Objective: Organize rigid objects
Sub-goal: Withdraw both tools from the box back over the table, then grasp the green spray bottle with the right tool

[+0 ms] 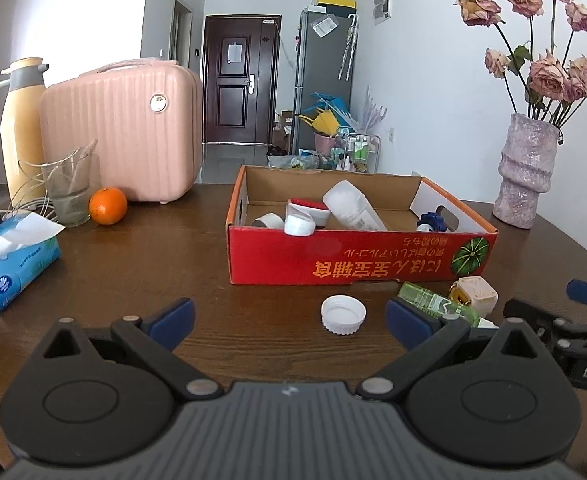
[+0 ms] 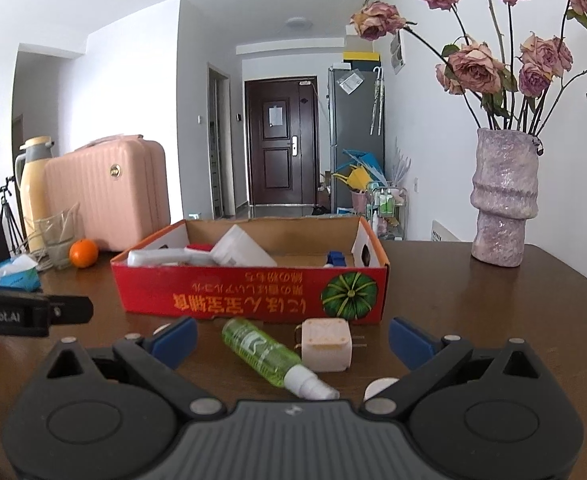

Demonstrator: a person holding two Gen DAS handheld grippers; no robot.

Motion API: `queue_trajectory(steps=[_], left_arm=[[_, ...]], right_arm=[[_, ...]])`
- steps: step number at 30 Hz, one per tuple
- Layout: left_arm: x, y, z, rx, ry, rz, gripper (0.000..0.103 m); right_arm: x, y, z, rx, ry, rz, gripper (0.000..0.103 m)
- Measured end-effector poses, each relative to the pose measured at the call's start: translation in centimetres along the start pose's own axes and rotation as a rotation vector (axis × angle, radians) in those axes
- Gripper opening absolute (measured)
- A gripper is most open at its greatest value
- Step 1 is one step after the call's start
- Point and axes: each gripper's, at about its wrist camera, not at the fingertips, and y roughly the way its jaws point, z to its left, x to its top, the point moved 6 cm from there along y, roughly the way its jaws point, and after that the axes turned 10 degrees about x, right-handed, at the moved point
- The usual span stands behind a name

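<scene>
Currently, the table (image 2: 493, 320) carries the red box (image 2: 253, 296) near its middle, already holding several containers. Three items lie outside along the box's front wall: green spray bottle (image 2: 259, 352), plug adapter (image 2: 327, 344), white cap (image 1: 343, 314). Both the right gripper (image 2: 293, 336) and left gripper (image 1: 289, 316) are spread wide, empty. Straddle the bottle across its body; close squarely.

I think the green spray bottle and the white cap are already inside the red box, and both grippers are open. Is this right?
Not quite. The green spray bottle and the white cap lie on the table in front of the red box, not inside it; both wrist views show this. The left gripper and the right gripper are open.
</scene>
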Motion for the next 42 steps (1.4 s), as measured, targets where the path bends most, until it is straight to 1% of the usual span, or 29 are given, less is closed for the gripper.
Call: queue_trajectory(steps=[2,5,7,8,10,12,18,21,24,29,34,38,40,42], left_arm=[[0.0,0.0,0.3,-0.006,-0.005,0.006,0.103],[-0.1,0.6,0.5,-0.024,0.005,0.03,0.103],[-0.2,1.0,0.8,-0.034,0.011,0.047,0.103],[-0.3,1.0,0.9,-0.032,0.013,0.048,0.103],[-0.3,1.1,1.1,-0.031,0.016,0.049,0.103],[-0.3,1.3,1.3,-0.029,0.014,0.053,0.103],[-0.5,2.0,2.0,-0.026,0.003,0.079,0.103],[-0.5,2.2,2.2,-0.025,-0.001,0.084,0.103],[-0.5,2.3,2.4,-0.024,-0.006,0.089,0.103],[-0.4,2.3,2.5,-0.024,-0.01,0.089,0.103],[-0.4,2.3,2.5,-0.025,-0.014,0.092,0.103],[-0.4,2.3,2.6,-0.028,-0.019,0.094,0.103],[-0.4,2.3,2.6,-0.029,-0.02,0.094,0.103],[-0.4,2.3,2.7,-0.029,-0.022,0.096,0.103]], right_arm=[[-0.2,0.5,0.1,0.008,-0.008,0.021,0.098],[-0.7,1.8,0.2,0.034,-0.027,0.079,0.088],[-1.1,3.0,0.1,0.052,-0.036,0.13,0.079],[-1.2,3.5,0.1,0.057,-0.039,0.149,0.077],[-1.5,4.7,0.0,0.059,-0.045,0.184,0.07],[-1.6,5.9,-0.2,0.061,-0.047,0.208,0.069],[-1.7,8.4,-0.2,0.092,-0.018,0.252,0.058],[-1.7,8.8,0.3,0.102,-0.026,0.262,0.057],[-1.7,9.1,0.9,0.129,-0.03,0.271,0.054],[-1.4,10.2,1.8,0.133,-0.031,0.279,0.052],[-1.2,11.7,2.5,0.15,-0.024,0.298,0.042],[-1.3,12.9,2.8,0.151,-0.024,0.316,0.04],[-1.5,13.1,3.0,0.153,-0.027,0.327,0.034],[-1.6,13.2,3.1,0.147,-0.041,0.324,0.031]])
